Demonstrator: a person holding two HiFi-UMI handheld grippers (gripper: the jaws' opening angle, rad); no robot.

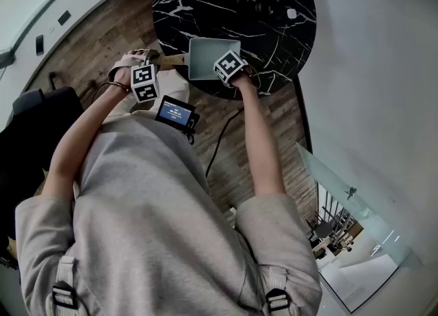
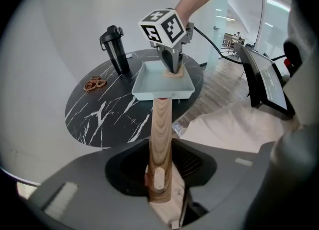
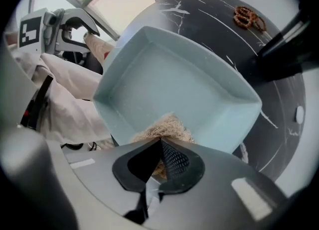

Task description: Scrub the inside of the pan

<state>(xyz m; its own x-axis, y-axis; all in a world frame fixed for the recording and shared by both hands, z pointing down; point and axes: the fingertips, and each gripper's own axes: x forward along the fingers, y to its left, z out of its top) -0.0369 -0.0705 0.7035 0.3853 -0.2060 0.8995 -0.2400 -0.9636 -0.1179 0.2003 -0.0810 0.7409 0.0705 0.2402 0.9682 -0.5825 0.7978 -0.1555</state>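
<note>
head view: the pale blue square pan (image 1: 204,53) sits at the near edge of the round black marbled table (image 1: 274,34). its wooden handle (image 1: 172,59) runs left from the pan toward the left gripper (image 1: 154,70). the right gripper (image 1: 230,68) stands over the pan's near right corner, pointing steeply down. so the right hand works in the pan, and we judge that the left only steadies it.

left gripper view: the jaws stand wide but are closed on the handle. it is a rounded bar of light grained wood, and its long axis runs straight away from us to the pan. beyond it, the right gripper's tips rest on a tan scrubber (image 2: 174,74) on the pan floor, toward the far side. a black bottle (image 2: 113,50) stands behind the pan, apart from it.

right gripper view: the jaws are pinched nearly together on the scrubber, a coarse, fibrous, straw-coloured wad. the pan's smooth matte floor spreads ahead of it toward the handle side, bounded by low sloped walls and rounded corners. we judge the coming stroke has to sweep across that floor toward the handle, with the left grip resisting the push.
</note>
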